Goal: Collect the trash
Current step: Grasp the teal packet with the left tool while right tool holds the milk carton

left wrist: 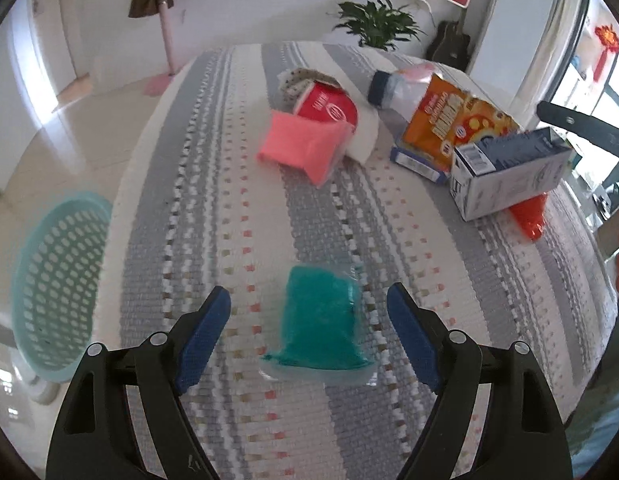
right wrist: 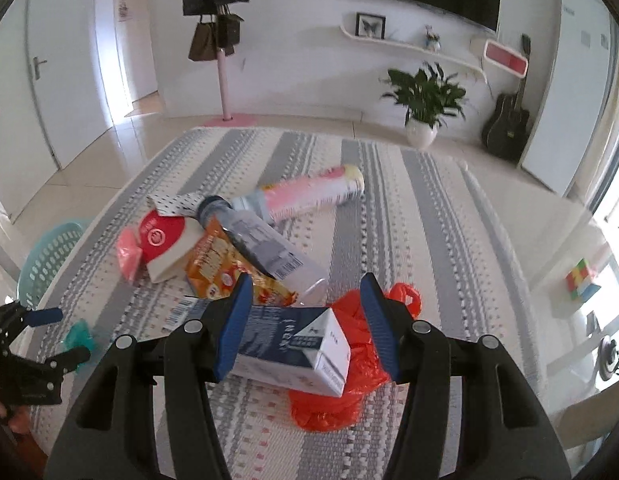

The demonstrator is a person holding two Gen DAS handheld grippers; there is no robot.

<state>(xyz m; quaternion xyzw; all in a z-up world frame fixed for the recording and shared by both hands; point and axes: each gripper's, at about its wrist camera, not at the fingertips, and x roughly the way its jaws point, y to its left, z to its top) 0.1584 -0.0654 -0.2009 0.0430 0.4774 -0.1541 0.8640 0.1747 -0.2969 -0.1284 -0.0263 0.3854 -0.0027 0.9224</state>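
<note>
My left tongs (left wrist: 309, 312) spread wide over the teal packet (left wrist: 319, 320) on the striped tabletop (left wrist: 189, 208), teal basket (left wrist: 53, 280) far left, my right tongs (right wrist: 305, 316) spread around the milk carton (right wrist: 293, 344), not visibly pinching, orange bag (right wrist: 349, 400) beneath

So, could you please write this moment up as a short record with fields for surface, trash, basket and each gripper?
surface: striped cloth on a table
trash near left gripper: teal packet, lying flat
trash near right gripper: blue-white carton lying on an orange bag
other trash: pink packet, orange snack bag, clear bottle
basket: teal basket on the floor beside the table
left gripper: open, above the teal packet
right gripper: open around the carton
</note>
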